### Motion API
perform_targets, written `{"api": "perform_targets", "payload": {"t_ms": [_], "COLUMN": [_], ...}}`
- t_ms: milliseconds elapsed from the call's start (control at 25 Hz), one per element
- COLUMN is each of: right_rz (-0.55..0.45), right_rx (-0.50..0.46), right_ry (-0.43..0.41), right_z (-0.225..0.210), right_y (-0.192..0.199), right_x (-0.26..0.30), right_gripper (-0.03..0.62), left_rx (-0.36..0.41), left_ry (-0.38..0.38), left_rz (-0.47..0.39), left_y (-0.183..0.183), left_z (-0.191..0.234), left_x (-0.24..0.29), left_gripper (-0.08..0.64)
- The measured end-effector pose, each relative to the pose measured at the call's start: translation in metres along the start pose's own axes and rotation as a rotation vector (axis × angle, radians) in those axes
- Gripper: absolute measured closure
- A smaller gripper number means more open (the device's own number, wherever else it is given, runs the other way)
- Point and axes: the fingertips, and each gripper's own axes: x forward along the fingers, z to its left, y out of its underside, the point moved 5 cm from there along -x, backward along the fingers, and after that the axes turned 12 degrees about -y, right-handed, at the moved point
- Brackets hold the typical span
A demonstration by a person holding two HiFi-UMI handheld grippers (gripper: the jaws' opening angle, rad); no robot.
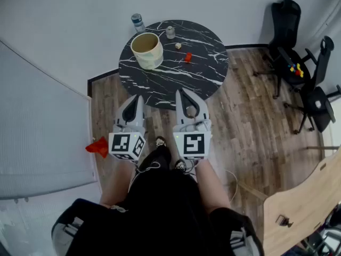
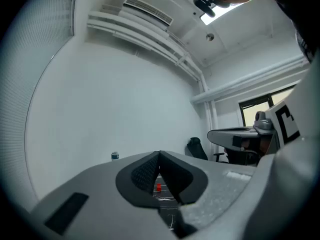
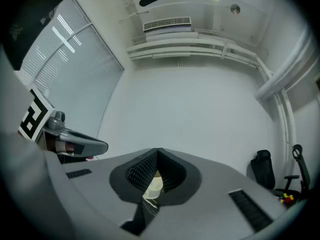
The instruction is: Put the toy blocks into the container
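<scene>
two grippers hang side by side just off the near edge of one round black marble table point(image 1: 205, 76), tips pointing at it. the left gripper point(image 1: 139, 98) is clenched with nothing in its bite: in the left gripper view its two dark pads meet at the tip. the right gripper point(image 1: 180, 93) is clenched and empty too, with its pads closed in the same way.

on the table there are two toy blocks. one red block point(image 1: 187, 57) lies near the table's middle, and one pale block point(image 1: 178, 46) lies just beyond it toward the far rim. neither is in a gripper or in the container. one cream container point(image 1: 146, 50) stands open on the table's left part, apart from both blocks. one bottle point(image 1: 138, 22) sits at the far left rim, and one small jar point(image 1: 170, 32) stands at the far rim.

to the right of the table stand two black office chairs point(image 1: 285, 16), and a cluster of coloured pieces point(image 1: 296, 68) lies on one seat. one red object point(image 1: 97, 145) lies on the floor left of the table, near the wall.
</scene>
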Motion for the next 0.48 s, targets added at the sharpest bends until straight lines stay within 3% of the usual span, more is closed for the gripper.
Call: {"api": "perform_targets", "payload": {"t_ms": [240, 480], "right_rz": [0.014, 0.010], "right_rx": [-0.017, 0.005], "right_ry": [-0.041, -0.019], "right_z": [-0.003, -0.019], "right_y": [0.008, 0.018], "right_x": [0.038, 0.085], "right_gripper": [0.595, 0.595], "left_rx": [-0.012, -0.026], "left_ry": [0.005, 0.019], "left_rz": [0.003, 0.026], "left_y": [0.008, 0.018], "left_z": [0.017, 0.043], "left_x": [0.033, 0.078], "left_gripper": [0.560, 0.560]}}
